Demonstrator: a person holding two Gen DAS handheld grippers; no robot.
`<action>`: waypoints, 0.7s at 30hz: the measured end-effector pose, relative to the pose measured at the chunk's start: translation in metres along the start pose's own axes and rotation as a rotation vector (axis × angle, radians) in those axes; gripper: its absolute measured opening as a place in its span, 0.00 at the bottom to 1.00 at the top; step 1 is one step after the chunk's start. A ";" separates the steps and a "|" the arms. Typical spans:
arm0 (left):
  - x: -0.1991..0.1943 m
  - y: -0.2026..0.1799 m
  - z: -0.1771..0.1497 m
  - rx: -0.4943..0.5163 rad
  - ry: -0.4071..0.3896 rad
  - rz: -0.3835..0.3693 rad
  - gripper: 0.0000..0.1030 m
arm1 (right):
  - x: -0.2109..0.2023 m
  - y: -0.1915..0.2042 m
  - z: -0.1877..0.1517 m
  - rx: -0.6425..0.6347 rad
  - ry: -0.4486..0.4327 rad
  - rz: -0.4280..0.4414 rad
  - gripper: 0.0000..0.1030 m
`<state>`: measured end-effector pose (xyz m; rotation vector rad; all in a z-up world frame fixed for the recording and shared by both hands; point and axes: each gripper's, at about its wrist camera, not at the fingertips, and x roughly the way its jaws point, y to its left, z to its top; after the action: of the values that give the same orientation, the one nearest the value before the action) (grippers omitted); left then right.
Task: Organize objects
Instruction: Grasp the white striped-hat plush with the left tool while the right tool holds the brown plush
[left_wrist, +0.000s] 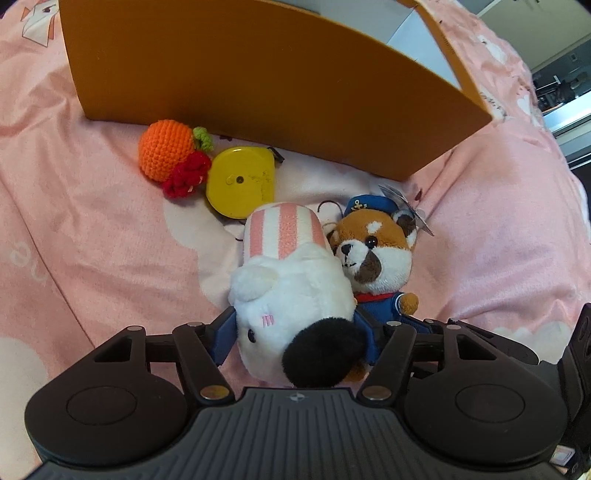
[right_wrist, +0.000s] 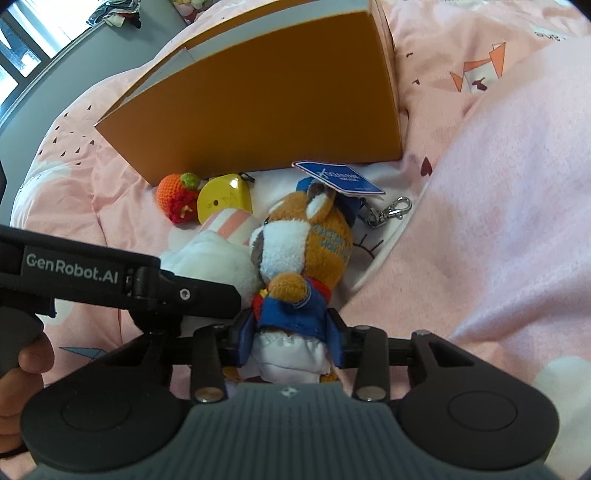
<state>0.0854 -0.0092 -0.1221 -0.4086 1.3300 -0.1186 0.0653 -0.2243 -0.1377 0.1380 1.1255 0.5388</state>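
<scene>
A bed is covered by a rumpled pink quilt (left_wrist: 92, 229) (printed with small hearts); a window (right_wrist: 22, 48) is seen beyond its far-left corner.

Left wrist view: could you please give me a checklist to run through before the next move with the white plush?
1. White plush sits between the left gripper pads: ok.
2. Left gripper presses firmly on it: cannot tell.
3. Right gripper is closed on the red panda plush, at its blue suit: ok.
4. The two plushes are apart: not ok, they touch.
5. Yellow tape measure and crochet orange lie clear of both grippers: ok.
6. Room inside the orange box: cannot tell.
</scene>
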 end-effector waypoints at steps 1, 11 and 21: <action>-0.002 0.001 -0.001 0.006 -0.006 -0.012 0.70 | -0.002 0.000 0.000 0.001 -0.004 0.001 0.40; -0.044 0.003 -0.007 0.061 -0.102 -0.139 0.69 | -0.043 -0.003 0.006 0.064 -0.095 0.004 0.39; -0.115 -0.019 0.008 0.187 -0.276 -0.215 0.69 | -0.107 0.019 0.047 0.026 -0.239 0.053 0.38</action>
<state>0.0680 0.0111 -0.0085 -0.3927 0.9913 -0.3505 0.0663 -0.2511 -0.0226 0.2493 0.8985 0.5400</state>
